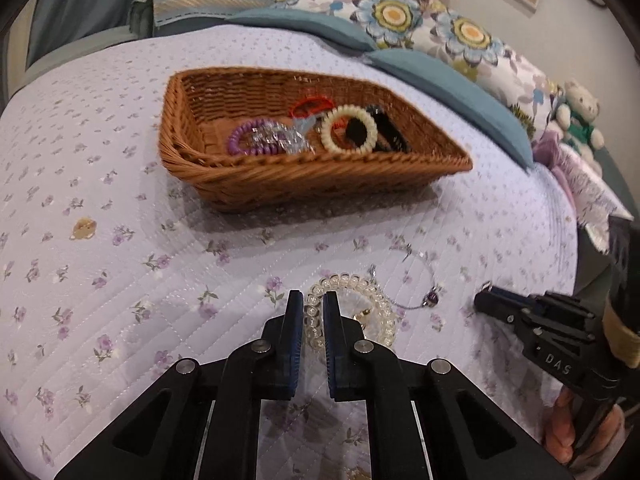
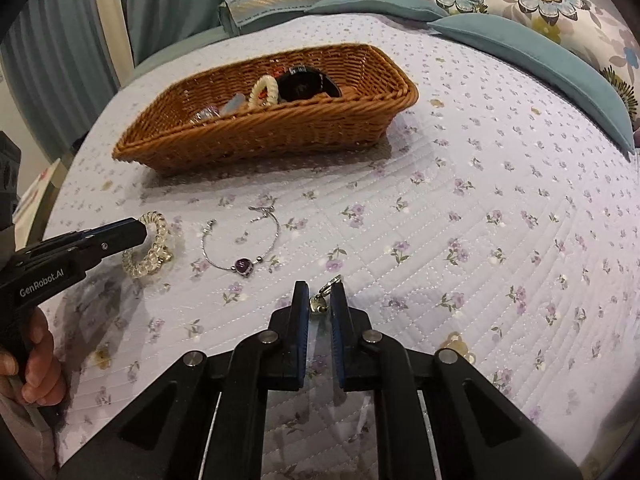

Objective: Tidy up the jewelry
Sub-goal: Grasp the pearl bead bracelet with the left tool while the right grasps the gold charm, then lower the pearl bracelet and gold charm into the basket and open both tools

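My left gripper pinches the clear beaded coil bracelet on the lilac floral quilt; my right gripper nips a small gold charm — the silver chain with its purple stone lies between (the brown wicker basket sits beyond).

A basket sits on the bed quilt, with a beaded bracelet and chain bracelet lying side by side before it.

A bed under a lilac floral quilt, teal pillows and grey-blue curtains behind
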The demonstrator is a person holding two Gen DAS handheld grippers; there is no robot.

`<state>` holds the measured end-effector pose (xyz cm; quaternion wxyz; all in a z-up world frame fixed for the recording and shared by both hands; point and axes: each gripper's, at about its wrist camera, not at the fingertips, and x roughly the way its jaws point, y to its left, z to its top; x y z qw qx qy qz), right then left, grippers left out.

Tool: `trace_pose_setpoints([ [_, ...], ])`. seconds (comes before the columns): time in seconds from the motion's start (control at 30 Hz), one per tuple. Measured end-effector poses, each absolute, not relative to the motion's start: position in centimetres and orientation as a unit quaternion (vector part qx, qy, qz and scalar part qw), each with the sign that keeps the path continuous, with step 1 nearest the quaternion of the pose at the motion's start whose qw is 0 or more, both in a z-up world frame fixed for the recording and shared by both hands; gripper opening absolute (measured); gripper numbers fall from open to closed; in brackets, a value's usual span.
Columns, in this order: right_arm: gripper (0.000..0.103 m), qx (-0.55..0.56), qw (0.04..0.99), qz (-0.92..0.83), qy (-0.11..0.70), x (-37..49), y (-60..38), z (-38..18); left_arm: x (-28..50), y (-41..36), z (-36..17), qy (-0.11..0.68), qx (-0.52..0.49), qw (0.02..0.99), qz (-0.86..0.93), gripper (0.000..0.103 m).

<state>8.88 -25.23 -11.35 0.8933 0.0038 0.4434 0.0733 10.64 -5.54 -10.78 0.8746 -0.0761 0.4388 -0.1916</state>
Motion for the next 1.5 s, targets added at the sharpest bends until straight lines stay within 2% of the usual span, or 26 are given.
trace_pose_setpoints([
  [0.53,0.013,0.028,0.913,0.109,0.392,7.3,-25.6,-9.1,9.2,-4.3,-8.3,0.396,-0.111,0.888,-0.206,0.01],
  [0.73,0.013,0.026,0.929,0.121,0.349,9.2,-25.8,-4.8,9.8,-3.3,-4.0,0.354,-0.116,0.903,-0.213,0.01],
  [0.97,0.013,0.016,0.942,0.124,0.311,16.0,-25.6,-0.4,15.1,-2.8,-0.5,0.326,-0.117,0.919,-0.187,0.01],
  [1.23,0.013,0.084,0.913,0.141,0.374,26.0,-26.5,-3.5,21.2,-2.9,-3.3,0.351,-0.116,0.916,-0.158,0.01],
  [1.5,0.013,0.089,0.912,0.121,0.382,27.8,-27.3,-6.3,23.0,-3.4,-6.5,0.382,-0.091,0.908,-0.145,0.01],
])
